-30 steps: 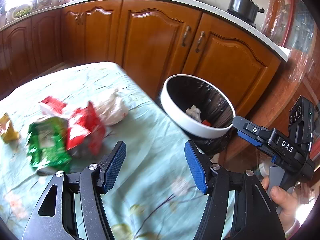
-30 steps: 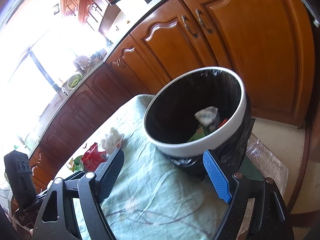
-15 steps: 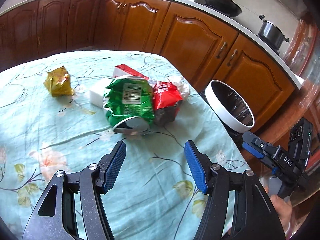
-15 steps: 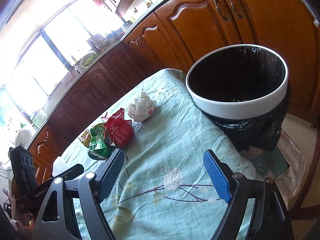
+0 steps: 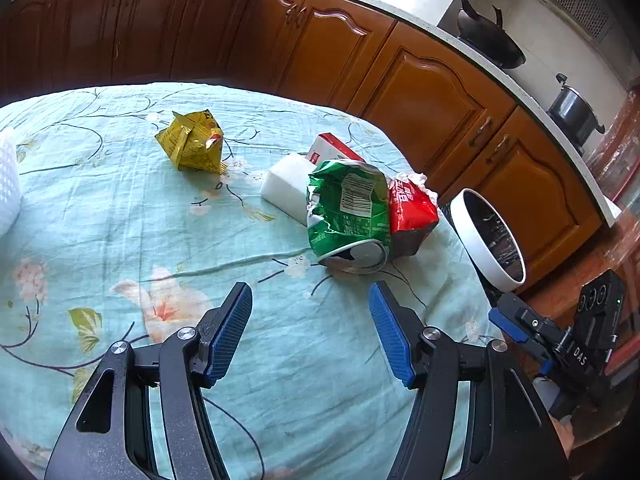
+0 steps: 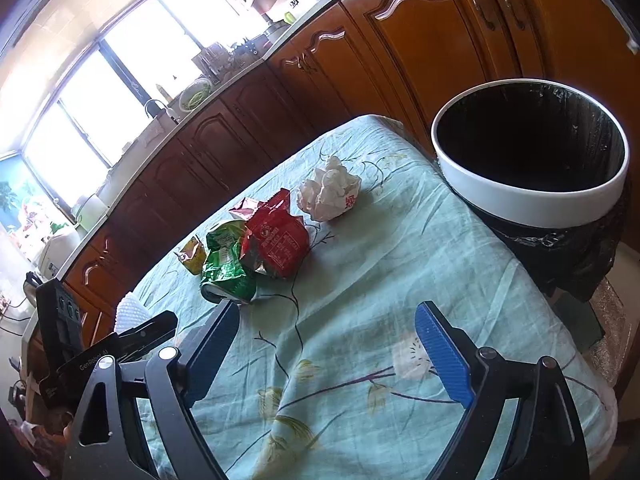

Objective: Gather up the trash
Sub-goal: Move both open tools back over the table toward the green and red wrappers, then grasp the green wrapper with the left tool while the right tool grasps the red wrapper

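Trash lies on the floral teal tablecloth: a crushed green bag, a red bag, a yellow wrapper, a white box and a crumpled white paper. My left gripper hovers open just short of the green bag, nothing between its pads. My right gripper is empty, its jaws opening, nearer than the pile. The white-rimmed bin with a black liner stands past the table's far right corner.
Wooden cabinets run behind the table, with a wok and a pot on the counter. A white mesh object sits at the table's left edge. A hand holds the other gripper's handle at right.
Both views swung left from the bin toward the trash pile. The yellow wrapper and white box came into the left view. The right gripper's jaws have widened.
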`<move>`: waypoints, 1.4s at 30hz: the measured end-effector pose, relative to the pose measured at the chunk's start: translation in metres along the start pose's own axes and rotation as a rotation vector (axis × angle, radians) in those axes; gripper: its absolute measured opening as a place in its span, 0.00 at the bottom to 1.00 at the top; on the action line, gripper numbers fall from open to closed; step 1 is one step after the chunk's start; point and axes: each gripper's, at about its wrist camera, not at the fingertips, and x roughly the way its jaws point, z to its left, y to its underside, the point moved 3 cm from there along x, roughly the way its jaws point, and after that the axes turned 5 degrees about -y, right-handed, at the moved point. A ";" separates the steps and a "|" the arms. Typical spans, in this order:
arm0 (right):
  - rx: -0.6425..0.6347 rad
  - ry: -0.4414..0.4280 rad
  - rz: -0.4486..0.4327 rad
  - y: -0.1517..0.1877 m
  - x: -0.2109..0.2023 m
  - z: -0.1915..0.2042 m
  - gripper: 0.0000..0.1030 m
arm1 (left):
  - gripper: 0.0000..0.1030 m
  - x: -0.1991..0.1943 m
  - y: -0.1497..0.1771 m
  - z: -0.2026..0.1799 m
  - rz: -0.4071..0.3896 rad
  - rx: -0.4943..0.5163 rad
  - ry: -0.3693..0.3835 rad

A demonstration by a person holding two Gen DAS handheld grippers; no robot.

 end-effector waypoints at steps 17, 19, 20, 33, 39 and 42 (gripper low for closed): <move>0.024 -0.123 0.056 -0.044 0.063 0.027 0.84 | 0.60 0.030 -0.043 0.009 0.054 -0.073 0.076; 0.042 -0.129 0.070 -0.049 0.075 0.025 0.79 | 0.60 0.039 -0.047 0.008 0.070 -0.081 0.094; 0.056 -0.138 0.079 -0.050 0.081 0.024 0.76 | 0.60 0.042 -0.049 0.007 0.079 -0.083 0.105; 0.064 -0.113 0.103 -0.037 0.078 0.006 0.13 | 0.21 0.065 -0.048 -0.020 0.122 -0.007 0.165; 0.033 -0.105 0.062 -0.033 0.048 0.008 0.10 | 0.18 0.044 -0.044 -0.045 0.069 0.079 0.160; 0.020 -0.095 0.032 -0.035 0.030 0.006 0.10 | 0.18 0.031 -0.040 -0.053 0.049 0.115 0.159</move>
